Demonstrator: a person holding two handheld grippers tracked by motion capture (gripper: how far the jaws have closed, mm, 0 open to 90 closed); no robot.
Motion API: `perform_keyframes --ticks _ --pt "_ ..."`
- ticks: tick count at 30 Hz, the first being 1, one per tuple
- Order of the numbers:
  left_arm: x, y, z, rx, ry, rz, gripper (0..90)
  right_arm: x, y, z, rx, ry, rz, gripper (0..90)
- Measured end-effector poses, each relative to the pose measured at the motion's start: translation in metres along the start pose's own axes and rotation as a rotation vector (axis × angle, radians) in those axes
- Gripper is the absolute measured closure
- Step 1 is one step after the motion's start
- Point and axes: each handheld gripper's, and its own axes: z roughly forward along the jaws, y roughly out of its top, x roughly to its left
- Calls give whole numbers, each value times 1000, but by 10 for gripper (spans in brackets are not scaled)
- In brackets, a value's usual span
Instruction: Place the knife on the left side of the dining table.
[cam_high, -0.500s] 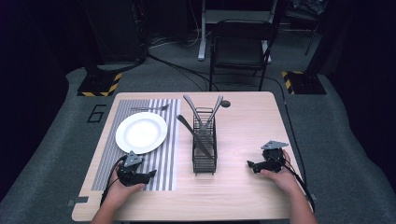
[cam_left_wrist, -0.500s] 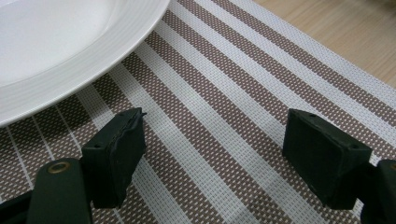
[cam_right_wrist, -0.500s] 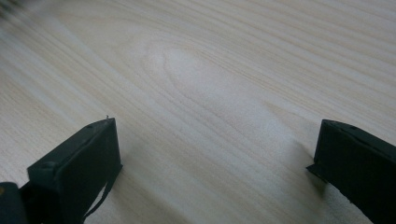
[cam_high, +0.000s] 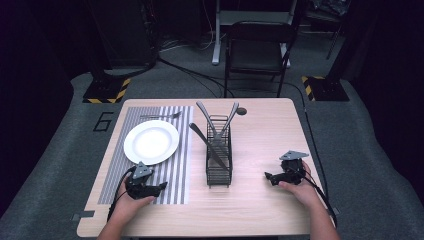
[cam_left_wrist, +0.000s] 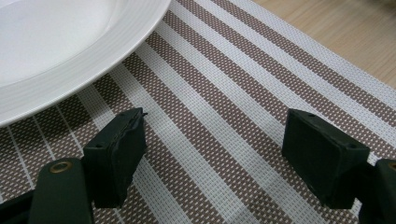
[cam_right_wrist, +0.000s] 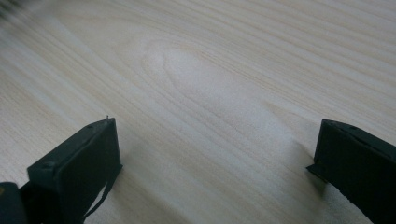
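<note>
High view: on the pale wooden bench (cam_high: 260, 200) both hand-held grippers rest with jaws apart and empty, so the work seems not yet begun; next comes a reach for cutlery. The left hand-held gripper (cam_high: 161, 187) lies on the brown-and-white striped placemat (cam_high: 177, 170) just below the round white plate (cam_high: 151, 142), the right hand-held gripper (cam_high: 268, 177) on bare wood. The black wire caddy (cam_high: 219, 165) holds several metal utensils (cam_high: 216, 120); the plate is empty.

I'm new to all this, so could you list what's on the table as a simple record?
Table: light wood
Mat: striped, at left
Plate: white, empty, on mat
Fork: on mat, beyond plate
Rack: black wire, mid-table, holding utensils
Left tool: open, over mat near plate
Right tool: open, over bare wood
</note>
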Motion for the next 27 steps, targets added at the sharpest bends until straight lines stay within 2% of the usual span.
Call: perform_keyframes --ticks 6,10,12,13,17,21,23,27 --pt "0 0 0 -8 8 -3 219 0 0 0 0 1 0 0" --pt "0 -1 -1 -10 8 -14 252 0 0 0 0 2 1 0" --pt "-1 1 -3 1 1 -19 299 0 0 0 0 1 1 0" --pt "-2 2 -4 -7 -3 -37 345 0 0 0 0 1 1 0" --pt "-7 7 -10 -23 -17 -30 378 0 0 0 0 1 1 0" --pt "-14 14 -15 -34 -41 -55 432 0 0 0 0 1 1 0" --pt "-17 17 -17 -39 -52 -88 456 0 0 0 0 1 1 0" --pt "-22 24 -21 -29 -52 -103 475 0 0 0 0 1 1 0"
